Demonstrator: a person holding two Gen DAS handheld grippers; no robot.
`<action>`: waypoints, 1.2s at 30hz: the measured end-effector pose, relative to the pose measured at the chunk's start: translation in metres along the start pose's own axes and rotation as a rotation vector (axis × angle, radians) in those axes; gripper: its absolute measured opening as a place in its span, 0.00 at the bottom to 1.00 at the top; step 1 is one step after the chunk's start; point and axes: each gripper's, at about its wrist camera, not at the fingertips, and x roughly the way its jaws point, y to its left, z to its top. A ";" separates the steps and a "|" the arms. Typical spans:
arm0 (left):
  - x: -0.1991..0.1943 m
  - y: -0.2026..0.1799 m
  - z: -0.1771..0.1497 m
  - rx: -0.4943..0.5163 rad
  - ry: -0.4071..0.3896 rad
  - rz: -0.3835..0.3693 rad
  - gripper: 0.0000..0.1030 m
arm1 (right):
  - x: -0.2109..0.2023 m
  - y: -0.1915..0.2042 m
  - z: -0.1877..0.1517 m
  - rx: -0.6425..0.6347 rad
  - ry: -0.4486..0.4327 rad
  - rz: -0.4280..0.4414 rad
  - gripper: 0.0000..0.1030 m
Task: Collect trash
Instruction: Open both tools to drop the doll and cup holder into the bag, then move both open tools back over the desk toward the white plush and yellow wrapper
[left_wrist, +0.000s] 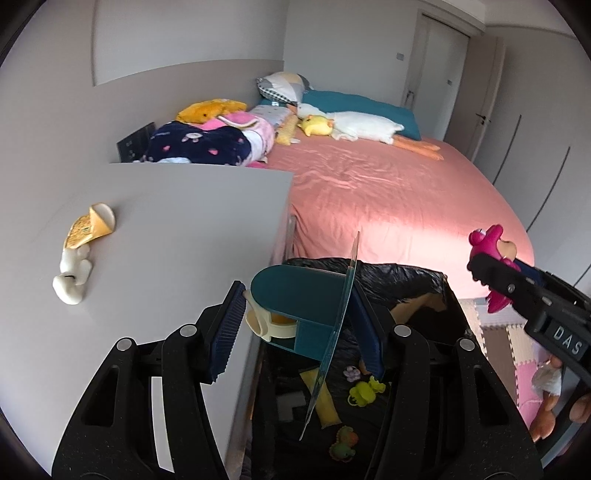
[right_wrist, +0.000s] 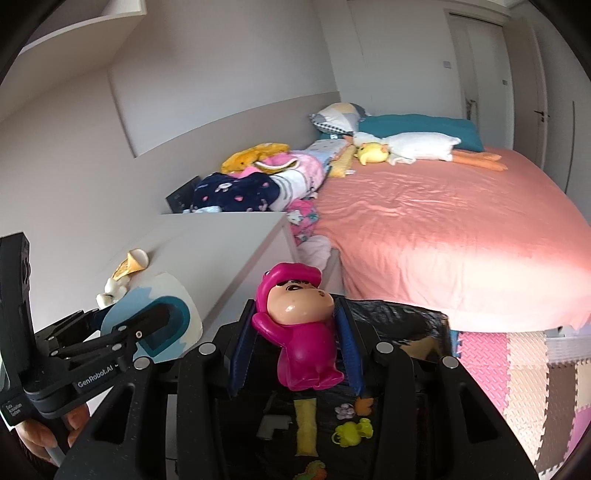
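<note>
1. Wrapper (left_wrist: 90, 225) and white scrap (left_wrist: 72, 277) lie far left on desk (left_wrist: 166, 229).
2. Left gripper (left_wrist: 299, 321) pinches teal package (left_wrist: 295, 295) over bin (left_wrist: 424, 291).
3. Right gripper (right_wrist: 295, 347) pinches pink toy (right_wrist: 299, 332) above bin, right of it.

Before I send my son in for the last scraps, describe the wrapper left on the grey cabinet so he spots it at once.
Beside the pink bed stands a grey cabinet with a flat top. Near its far left edge lies the wrapper, touching a white crumpled piece just below it. The wrapper is the orange-yellow one, curled open at one end.
</note>
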 end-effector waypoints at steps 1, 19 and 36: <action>0.001 -0.002 0.000 0.003 0.004 -0.005 0.53 | -0.001 -0.004 0.000 0.007 -0.001 -0.008 0.42; 0.016 -0.037 -0.014 0.160 0.093 -0.162 0.93 | -0.015 -0.051 0.001 0.158 -0.065 -0.111 0.85; 0.016 -0.021 -0.011 0.159 0.083 -0.102 0.93 | 0.001 -0.037 0.004 0.137 -0.045 -0.081 0.85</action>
